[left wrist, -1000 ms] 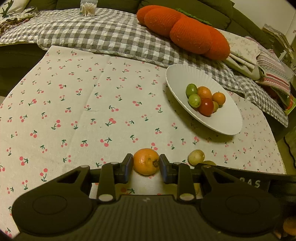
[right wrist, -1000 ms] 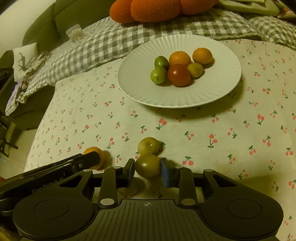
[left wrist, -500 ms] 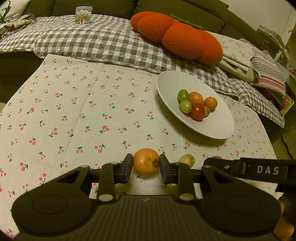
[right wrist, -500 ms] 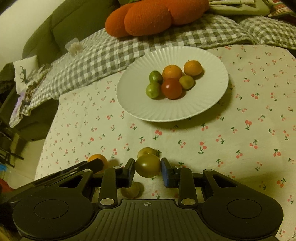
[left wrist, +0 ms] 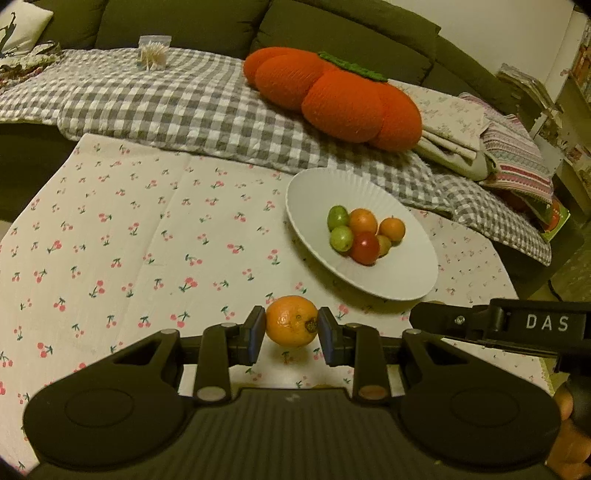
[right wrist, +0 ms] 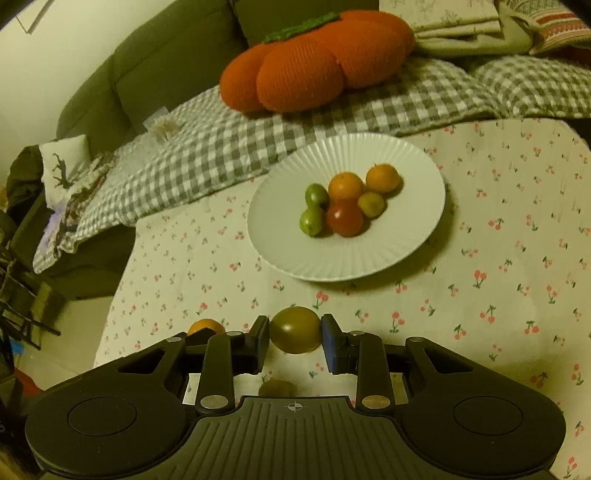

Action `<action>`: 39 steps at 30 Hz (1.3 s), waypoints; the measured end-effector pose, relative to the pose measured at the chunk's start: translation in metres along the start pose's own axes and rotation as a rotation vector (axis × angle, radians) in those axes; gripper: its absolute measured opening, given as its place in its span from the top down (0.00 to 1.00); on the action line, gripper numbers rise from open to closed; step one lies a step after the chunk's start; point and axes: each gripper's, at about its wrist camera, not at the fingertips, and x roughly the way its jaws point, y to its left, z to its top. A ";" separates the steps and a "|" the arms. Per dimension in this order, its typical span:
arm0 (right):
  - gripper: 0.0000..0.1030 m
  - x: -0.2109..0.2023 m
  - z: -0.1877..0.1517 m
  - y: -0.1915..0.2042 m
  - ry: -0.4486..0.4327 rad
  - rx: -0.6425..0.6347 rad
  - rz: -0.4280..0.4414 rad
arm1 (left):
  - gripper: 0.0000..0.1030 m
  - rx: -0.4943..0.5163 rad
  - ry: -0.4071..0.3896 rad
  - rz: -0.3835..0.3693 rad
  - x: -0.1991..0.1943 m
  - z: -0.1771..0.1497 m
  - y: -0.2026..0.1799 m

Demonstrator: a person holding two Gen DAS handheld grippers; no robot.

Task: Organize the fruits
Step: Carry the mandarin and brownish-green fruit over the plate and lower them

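Indoors, cherry-print tablecloth (left wrist: 147, 229), checked blanket (left wrist: 177, 99), sofa (left wrist: 332, 33)

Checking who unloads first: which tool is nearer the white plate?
Hard to call; perhaps the right. The right tool, gripping an olive-green fruit, faces the white plate squarely; the left tool, gripping an orange, sits to the plate's left.

A home living room. Behind the cherry-print desk (left wrist: 147, 240) stands a green sofa (left wrist: 332, 33). A checked blanket (left wrist: 184, 107) and pumpkin cushion (left wrist: 332, 96) lie on that sofa.
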 end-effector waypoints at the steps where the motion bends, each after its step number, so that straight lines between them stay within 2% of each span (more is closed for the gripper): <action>1: 0.72 -0.002 0.001 0.000 -0.004 0.000 0.001 | 0.72 0.001 -0.003 -0.002 0.000 0.001 -0.001; 12: 0.72 -0.022 0.028 -0.021 -0.078 0.073 0.007 | 0.72 0.037 -0.050 -0.024 0.003 0.014 -0.015; 17: 0.72 -0.028 0.040 -0.031 -0.108 0.096 -0.001 | 0.72 0.123 -0.086 -0.034 0.009 0.022 -0.035; 21: 0.72 -0.025 0.049 -0.039 -0.119 0.108 -0.017 | 0.72 0.181 -0.082 -0.052 0.024 0.027 -0.051; 32: 0.72 0.016 0.068 -0.066 -0.079 0.101 -0.088 | 0.72 0.259 -0.035 -0.080 0.073 0.027 -0.082; 39: 0.72 0.042 0.077 -0.067 -0.053 0.024 -0.131 | 0.72 0.280 -0.022 -0.061 0.090 0.025 -0.085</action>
